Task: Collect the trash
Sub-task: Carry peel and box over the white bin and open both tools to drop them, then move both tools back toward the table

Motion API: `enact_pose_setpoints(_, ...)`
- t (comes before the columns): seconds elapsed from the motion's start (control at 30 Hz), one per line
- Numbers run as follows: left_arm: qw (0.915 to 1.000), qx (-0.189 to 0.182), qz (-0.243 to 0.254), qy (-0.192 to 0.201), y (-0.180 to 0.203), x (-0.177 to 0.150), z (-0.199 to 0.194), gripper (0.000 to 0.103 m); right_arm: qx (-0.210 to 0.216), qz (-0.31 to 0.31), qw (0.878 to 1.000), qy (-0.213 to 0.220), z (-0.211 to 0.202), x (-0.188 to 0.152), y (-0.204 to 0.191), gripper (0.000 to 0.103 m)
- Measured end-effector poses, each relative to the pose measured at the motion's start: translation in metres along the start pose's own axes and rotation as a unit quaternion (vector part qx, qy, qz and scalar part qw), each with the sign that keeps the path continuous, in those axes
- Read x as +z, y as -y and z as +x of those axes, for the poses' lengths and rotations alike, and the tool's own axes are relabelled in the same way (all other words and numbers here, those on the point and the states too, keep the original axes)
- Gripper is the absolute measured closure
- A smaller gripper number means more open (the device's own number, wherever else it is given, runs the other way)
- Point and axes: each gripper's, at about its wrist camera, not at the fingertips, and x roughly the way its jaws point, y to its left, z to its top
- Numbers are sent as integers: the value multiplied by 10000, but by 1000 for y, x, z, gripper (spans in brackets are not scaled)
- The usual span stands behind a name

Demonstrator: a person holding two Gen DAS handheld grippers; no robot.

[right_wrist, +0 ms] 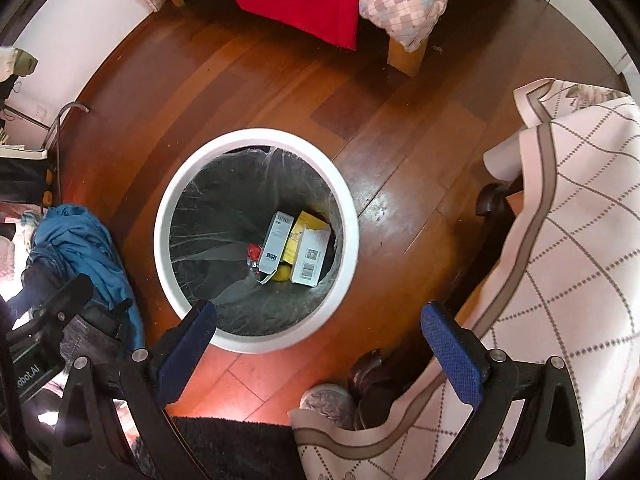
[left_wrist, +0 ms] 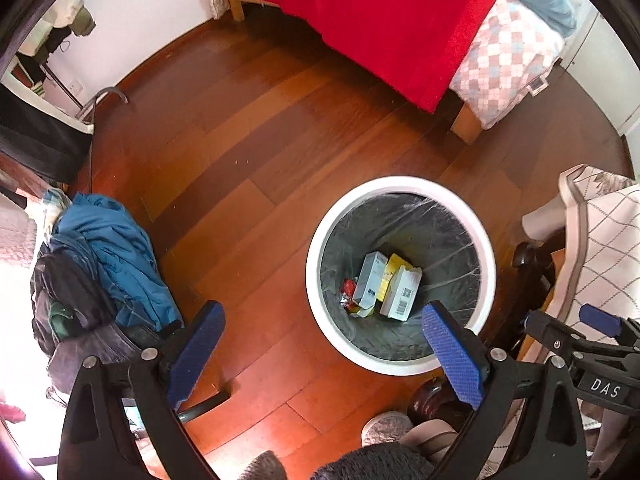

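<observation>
Trash sits at the bottom of the white bin [right_wrist: 256,140], which stands on the wooden floor [left_wrist: 248,128] and is lined with a thin clear bag. I can make out a grey-white box [right_wrist: 275,242], a yellow box [right_wrist: 302,228] beneath it, a white box with a barcode [right_wrist: 310,258] just beside them, and a red wrapper [right_wrist: 253,252] against the grey box's left edge. They all touch one another in a loose pile on the right of the bin's base.

My left gripper [left_wrist: 324,354] points steeply down with its blue-padded fingers spread wide and nothing between them; from its camera the bin lies ahead and to the right, the right finger's tip overlapping the bin's near rim. My right gripper [right_wrist: 320,356] is likewise wide apart and empty, its left finger's tip over the bin's near rim.

Left of the bin I see a heap of blue cloth [left_wrist: 108,248] over darker clothes. To the right a cream patterned cloth [right_wrist: 560,240] drapes over dark wooden furniture. Farther off stands a bed with a red blanket [left_wrist: 380,20] hanging over its side and a checked quilt [left_wrist: 508,60] at its corner.
</observation>
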Motion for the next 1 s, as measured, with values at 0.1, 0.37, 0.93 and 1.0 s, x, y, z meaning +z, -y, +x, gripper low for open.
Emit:
enact_pose_setpoints(0.1, 9997, 7, 54, 245, 1, -2, -24, 2, 120, 61, 9998, 141, -19, -6, 1, 0)
enact_pose_setpoints(0.37, 9959, -94, 216, 869, 6, -16, -95, 2, 209, 166, 9954, 915, -97, -35, 5, 0)
enact_pose_setpoints(0.93, 9769, -377, 952, 1877, 80, -77, -218, 2, 1241, 1028, 9649, 2074, -248, -140, 71, 0)
enact_pose_setpoints(1.0, 9731, -477, 1259, 1872, 115, -88, -219, 2, 1209, 1325, 9611, 2102, -259, -163, 105, 0)
